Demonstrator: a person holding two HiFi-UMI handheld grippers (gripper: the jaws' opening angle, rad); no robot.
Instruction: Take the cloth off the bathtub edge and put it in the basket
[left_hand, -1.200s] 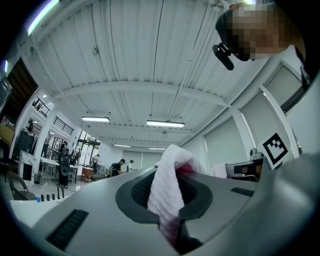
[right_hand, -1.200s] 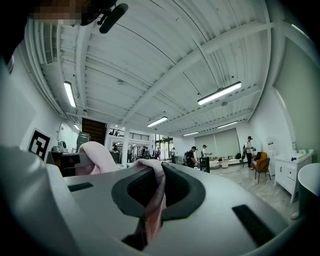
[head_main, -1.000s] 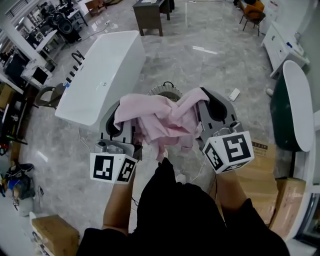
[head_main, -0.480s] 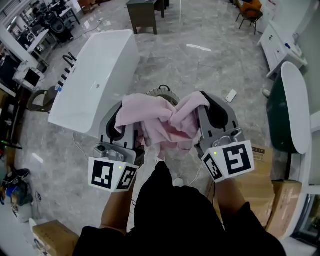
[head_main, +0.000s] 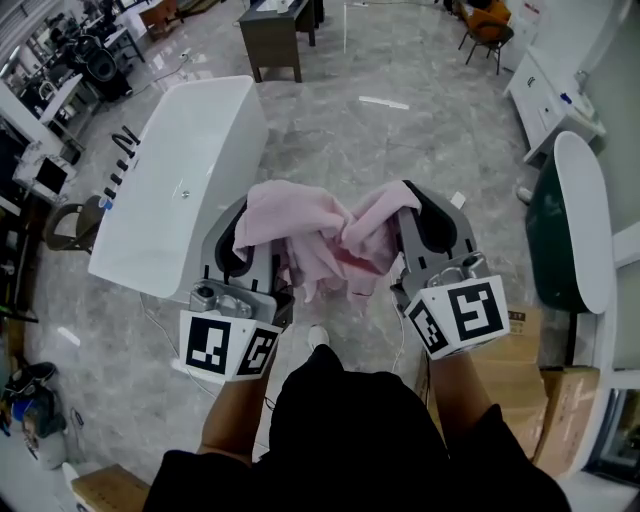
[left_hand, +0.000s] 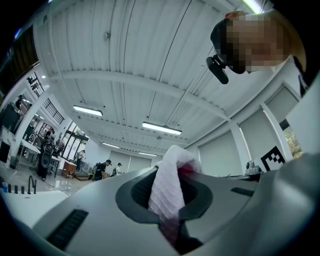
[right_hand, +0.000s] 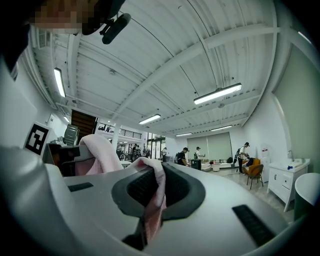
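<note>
Across the grey marble floor (head_main: 400, 130) the white bathtub (head_main: 180, 185) stands at upper left, its rim bare. At the right edge is what looks like a dark green tub or table with a white top (head_main: 580, 215), though the picture bends too much there to be sure. A dark desk (head_main: 275, 30) sits at the top and cardboard boxes (head_main: 535, 365) lie at lower right, beside the person's arm. The pink cloth (head_main: 315, 240) is off the bathtub and in the air in front of the person, bunched and stretched between the two tools, with loose folds hanging from its middle above the floor. The left gripper (head_main: 248, 212) holds one end: in the left gripper view its jaws are pressed together on a white-pink fold that rises from the gap between them. The right gripper (head_main: 408, 198) pinches the other end in the same way, and in the right gripper view a pink fold drapes over the closed jaws and down into the slot. Each tool's marker cube, left (head_main: 228, 345) and right (head_main: 460, 315), sits nearest the person's forearms.
</note>
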